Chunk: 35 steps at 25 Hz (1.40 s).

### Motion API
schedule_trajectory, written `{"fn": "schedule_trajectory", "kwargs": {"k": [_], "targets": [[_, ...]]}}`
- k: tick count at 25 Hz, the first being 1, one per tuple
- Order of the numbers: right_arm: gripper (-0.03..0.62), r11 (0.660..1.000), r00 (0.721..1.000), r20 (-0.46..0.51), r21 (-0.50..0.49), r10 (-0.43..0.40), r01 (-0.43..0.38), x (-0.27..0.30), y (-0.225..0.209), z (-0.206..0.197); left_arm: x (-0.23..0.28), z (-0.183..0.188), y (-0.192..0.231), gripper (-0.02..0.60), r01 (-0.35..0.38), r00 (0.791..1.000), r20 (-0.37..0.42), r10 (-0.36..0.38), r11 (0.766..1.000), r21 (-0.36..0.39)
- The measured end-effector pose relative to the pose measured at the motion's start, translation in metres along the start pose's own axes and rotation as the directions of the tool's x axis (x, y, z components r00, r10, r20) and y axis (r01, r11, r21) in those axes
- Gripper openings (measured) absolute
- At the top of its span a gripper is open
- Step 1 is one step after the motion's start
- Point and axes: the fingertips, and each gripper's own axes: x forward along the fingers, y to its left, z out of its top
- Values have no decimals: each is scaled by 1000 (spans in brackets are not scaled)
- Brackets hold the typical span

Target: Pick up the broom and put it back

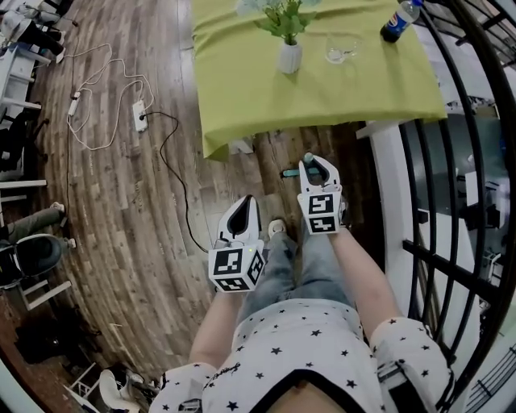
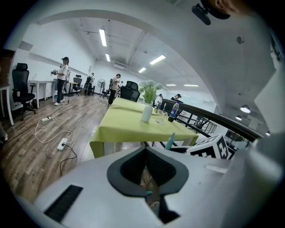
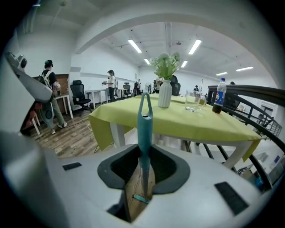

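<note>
The broom (image 3: 144, 129) has a slim teal handle with a hanging loop at its top. It stands upright between the jaws of my right gripper (image 3: 143, 164), which is shut on it. In the head view the right gripper (image 1: 317, 168) is in front of the person's knees, with the handle's tip (image 1: 307, 159) showing above it. A teal part of the broom lies low by the floor, just left of it. My left gripper (image 1: 246, 206) hangs lower left, its tips together and nothing in them. From the left gripper (image 2: 146, 153) the broom (image 2: 170, 140) appears to the right.
A table with a green cloth (image 1: 306, 97) stands just ahead, bearing a white vase (image 1: 289, 56), a glass (image 1: 340, 50) and a bottle (image 1: 399, 20). A black railing (image 1: 451, 161) runs along the right. A power strip (image 1: 139, 117) and cables lie on the wooden floor at left.
</note>
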Motion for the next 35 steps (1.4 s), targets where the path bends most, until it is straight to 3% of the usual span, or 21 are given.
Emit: {"fn": "schedule_trajectory", "kwargs": {"k": [14,35], "targets": [[77,995,998,-42,-80,51,-54,53,34,-9,-2,-22,30,6,-51,998,-36,49,998,-45],[81,995,996,-2,-46,87,-87,115,24,7,23,-35,30,6,-36,996,-85,31,998,-55]]}}
